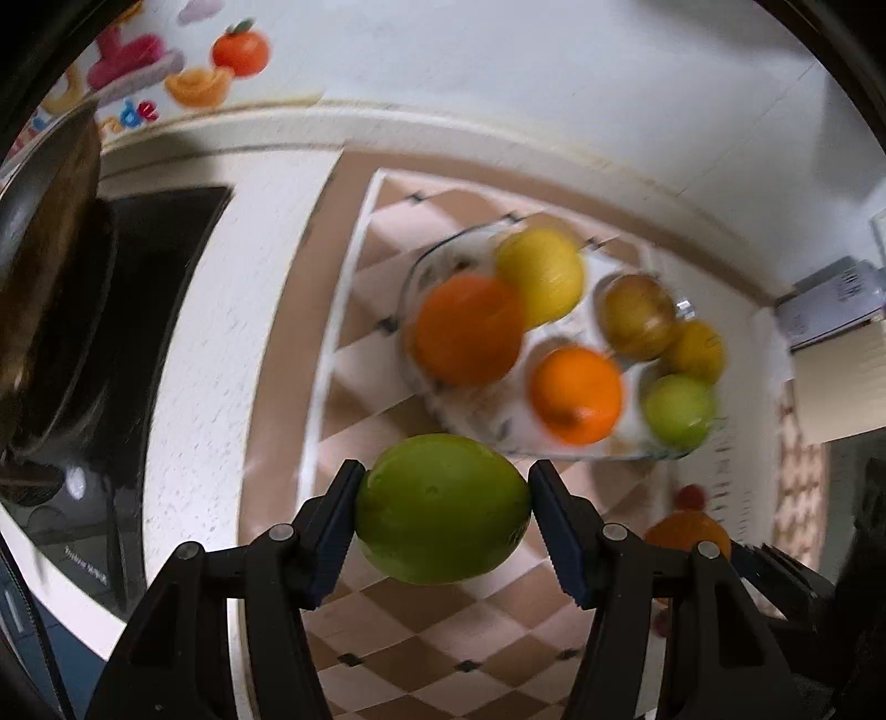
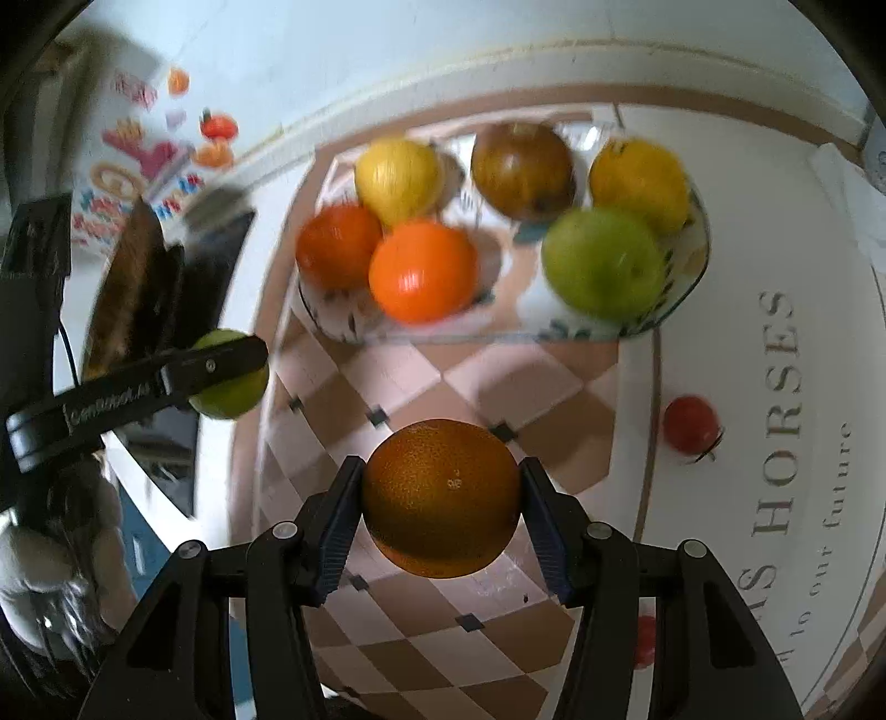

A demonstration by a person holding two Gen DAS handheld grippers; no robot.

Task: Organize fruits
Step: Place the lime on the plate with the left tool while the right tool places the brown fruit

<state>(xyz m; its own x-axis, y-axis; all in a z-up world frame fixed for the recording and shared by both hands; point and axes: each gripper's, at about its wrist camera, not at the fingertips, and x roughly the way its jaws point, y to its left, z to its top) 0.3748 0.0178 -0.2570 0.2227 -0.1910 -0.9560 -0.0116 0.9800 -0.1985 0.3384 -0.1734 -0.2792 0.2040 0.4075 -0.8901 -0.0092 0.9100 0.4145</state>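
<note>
My left gripper (image 1: 443, 509) is shut on a green lime (image 1: 443, 507) and holds it above the checkered mat, short of the glass fruit bowl (image 1: 421, 266). My right gripper (image 2: 440, 498) is shut on a dark orange (image 2: 441, 498), also above the mat. The bowl (image 2: 695, 277) holds several fruits: two oranges (image 2: 423, 271), a yellow lemon (image 2: 396, 177), a brown fruit (image 2: 523, 169), a yellow-orange fruit (image 2: 639, 185) and a green apple (image 2: 603, 268). In the right wrist view the left gripper with its lime (image 2: 230, 382) is at the left.
A small red fruit (image 2: 689, 423) lies on the mat to the right, another red one (image 2: 645, 639) nearer me. A dark pan (image 1: 50, 277) sits on a black cooktop (image 1: 166, 288) at the left. A wall with fruit stickers (image 1: 238, 52) is behind.
</note>
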